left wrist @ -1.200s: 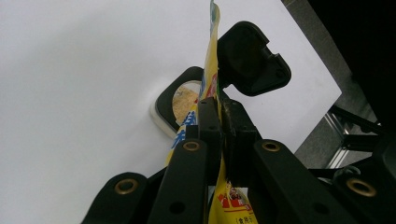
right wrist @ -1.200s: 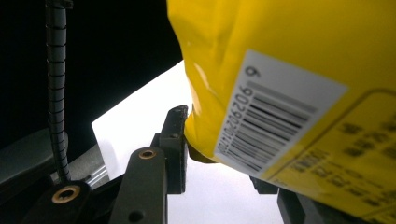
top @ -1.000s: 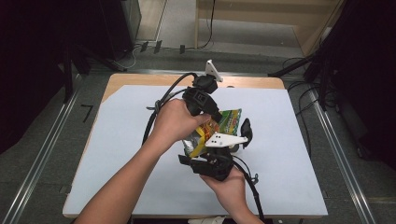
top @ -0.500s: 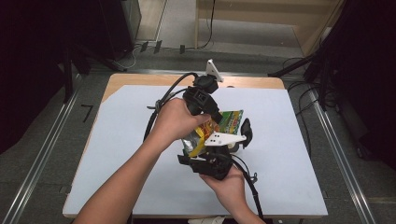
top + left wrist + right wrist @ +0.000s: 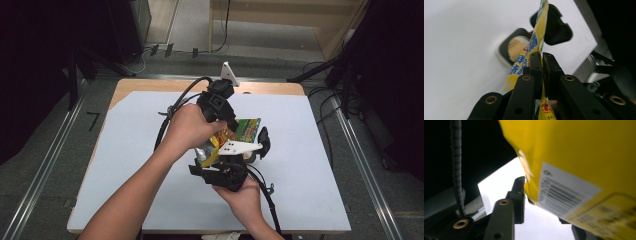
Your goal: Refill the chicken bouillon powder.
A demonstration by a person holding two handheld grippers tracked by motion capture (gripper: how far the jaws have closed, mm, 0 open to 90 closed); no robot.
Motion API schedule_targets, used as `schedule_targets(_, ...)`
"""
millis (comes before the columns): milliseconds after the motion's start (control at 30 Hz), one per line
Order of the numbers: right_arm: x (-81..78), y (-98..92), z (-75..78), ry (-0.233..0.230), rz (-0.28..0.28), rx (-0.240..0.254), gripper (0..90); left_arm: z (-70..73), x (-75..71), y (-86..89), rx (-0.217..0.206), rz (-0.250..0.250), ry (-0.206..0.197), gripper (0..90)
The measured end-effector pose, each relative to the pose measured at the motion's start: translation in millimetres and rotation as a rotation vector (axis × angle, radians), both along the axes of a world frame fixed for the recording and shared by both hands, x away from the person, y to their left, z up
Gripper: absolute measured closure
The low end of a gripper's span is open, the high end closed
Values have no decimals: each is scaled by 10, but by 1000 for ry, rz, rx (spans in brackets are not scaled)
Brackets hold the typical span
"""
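Over the middle of the white table, a yellow and green snack packet [image 5: 247, 129] is held up between both grippers. My left gripper [image 5: 226, 131] reaches down from above and is shut on the packet's [image 5: 534, 42] top edge, both pads [image 5: 535, 67] pressed on the foil. My right gripper [image 5: 216, 156] comes up from below. Its jaws have just been opening, and the packet's [image 5: 579, 157] barcoded yellow bottom sits between them. Its one visible finger [image 5: 518, 200] stands just off the foil, and the other is hidden behind the packet.
A small black container of tan powder [image 5: 515, 48] sits on the white sheet [image 5: 310, 150] below the packet, with its black lid [image 5: 263, 140] beside it. Cables trail from both grippers. Dark stands and rails flank the table.
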State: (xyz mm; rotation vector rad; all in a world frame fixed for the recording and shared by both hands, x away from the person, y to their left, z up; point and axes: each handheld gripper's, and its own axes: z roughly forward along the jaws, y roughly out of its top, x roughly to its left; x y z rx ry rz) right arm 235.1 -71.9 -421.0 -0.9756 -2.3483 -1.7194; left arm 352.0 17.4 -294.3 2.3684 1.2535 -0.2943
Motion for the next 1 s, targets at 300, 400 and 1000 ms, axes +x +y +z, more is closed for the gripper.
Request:
schedule_targets(300,15,28,68,-6,-26,3,593,17,73,23,6,21,2,877)
schedule_targets(400,10,41,65,-10,-29,-4,596,8,76,46,-6,23,7,877)
schedule_targets(1000,13,59,49,-42,-46,-20,591,-17,55,147,-45,30,-34,877)
